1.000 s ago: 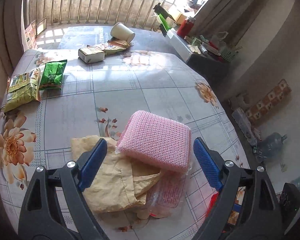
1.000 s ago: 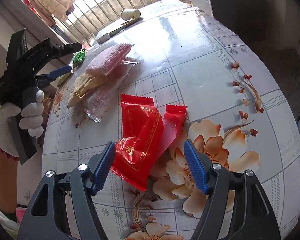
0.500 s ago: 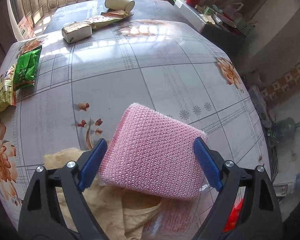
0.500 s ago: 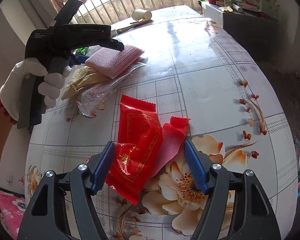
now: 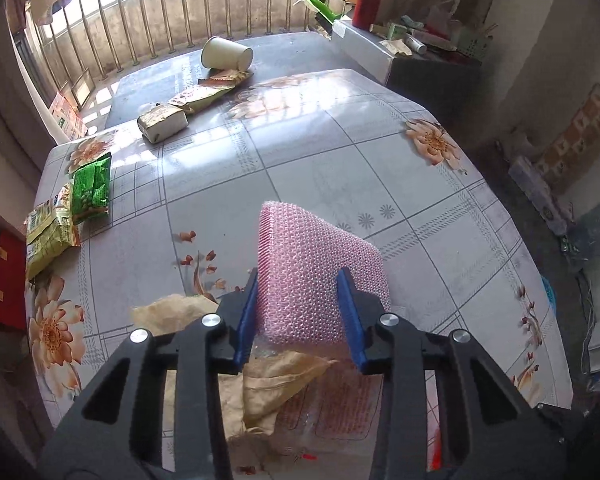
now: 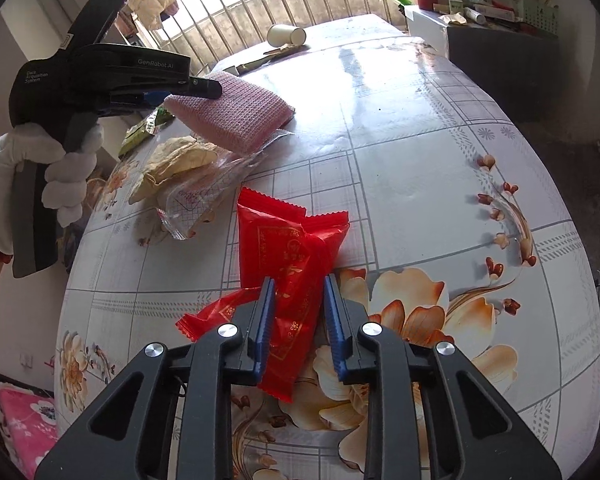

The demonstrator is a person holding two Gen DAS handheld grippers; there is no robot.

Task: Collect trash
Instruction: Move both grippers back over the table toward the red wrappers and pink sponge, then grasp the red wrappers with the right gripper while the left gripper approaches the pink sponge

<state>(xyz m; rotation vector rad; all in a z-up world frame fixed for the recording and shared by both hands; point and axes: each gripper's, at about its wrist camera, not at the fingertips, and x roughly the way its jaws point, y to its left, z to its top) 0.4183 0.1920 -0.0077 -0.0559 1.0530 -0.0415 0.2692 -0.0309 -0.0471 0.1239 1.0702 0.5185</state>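
Note:
My left gripper [image 5: 300, 312] is shut on a pink bubble-wrap pad [image 5: 320, 272] and holds it tilted up off the table; the pad also shows in the right wrist view [image 6: 236, 116]. Under it lie a crumpled tan paper bag [image 5: 268, 376] and a clear plastic wrapper [image 5: 340, 408]. My right gripper [image 6: 298, 320] is shut on a red snack wrapper [image 6: 288, 256], which lies on the floral tablecloth [image 6: 420, 160] with a second red wrapper [image 6: 216, 312] beside it.
At the far end lie a paper cup [image 5: 226, 54], a brown wrapper [image 5: 208, 94] and a small carton [image 5: 162, 122]. Green snack bags [image 5: 90, 190] and a yellow-green bag [image 5: 48, 236] lie at the left edge. A cluttered cabinet [image 5: 420, 52] stands beyond the table on the right.
Both grippers have closed: the left on the pink pad, lifting and tilting it; the right on the red wrapper, which it has moved in over.

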